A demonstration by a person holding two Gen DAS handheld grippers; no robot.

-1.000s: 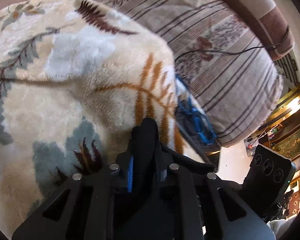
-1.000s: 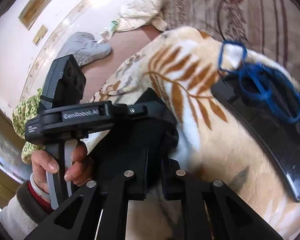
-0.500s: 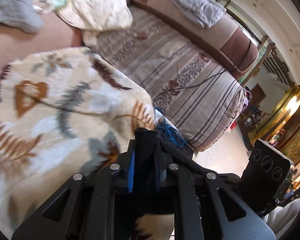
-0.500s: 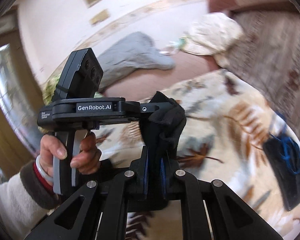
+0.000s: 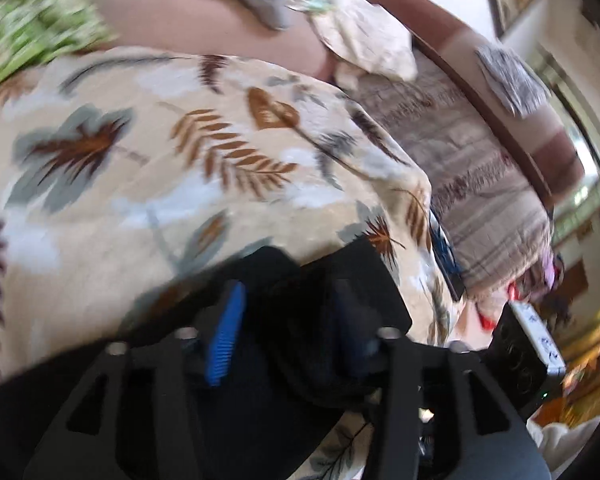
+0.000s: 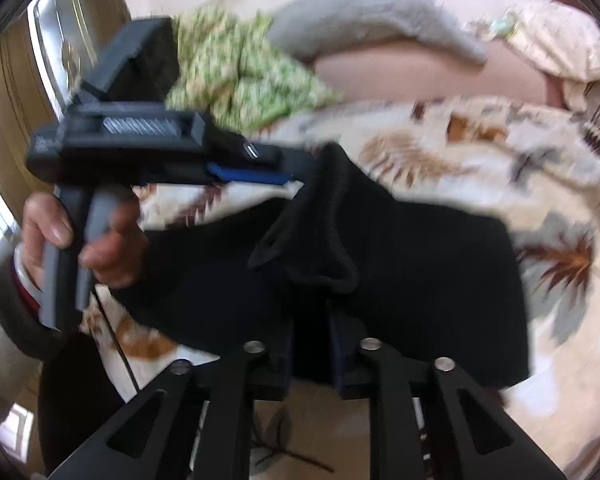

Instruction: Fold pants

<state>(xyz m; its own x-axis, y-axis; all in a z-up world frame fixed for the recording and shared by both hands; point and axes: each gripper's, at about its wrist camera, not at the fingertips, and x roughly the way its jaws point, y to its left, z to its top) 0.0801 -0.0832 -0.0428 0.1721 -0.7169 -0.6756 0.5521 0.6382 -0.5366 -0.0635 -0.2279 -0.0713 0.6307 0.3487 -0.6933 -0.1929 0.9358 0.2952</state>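
The black pants [image 6: 400, 264] hang spread between my two grippers above a cream fleece blanket with leaf prints [image 6: 500, 148]. My right gripper [image 6: 310, 344] is shut on a bunched edge of the pants. My left gripper [image 5: 284, 328] shows a wider gap between its blue pad and the other finger, with black cloth [image 5: 308, 280] filling it. In the right wrist view the left gripper [image 6: 292, 172] comes in from the left, held by a hand, its tips at the cloth's upper edge. Both views are motion-blurred.
The blanket [image 5: 140, 160] covers the near part of a bed. A striped bedspread [image 5: 480, 184] lies to the right, with a black tray and blue cord [image 5: 444, 248] at its edge. A green patterned cloth [image 6: 240, 68] and a grey cushion [image 6: 372, 12] lie at the far side.
Both grippers have lifted and swung towards the head of the bed, drawing the pants out wide between them. The left gripper's jaws stand wider apart than before.
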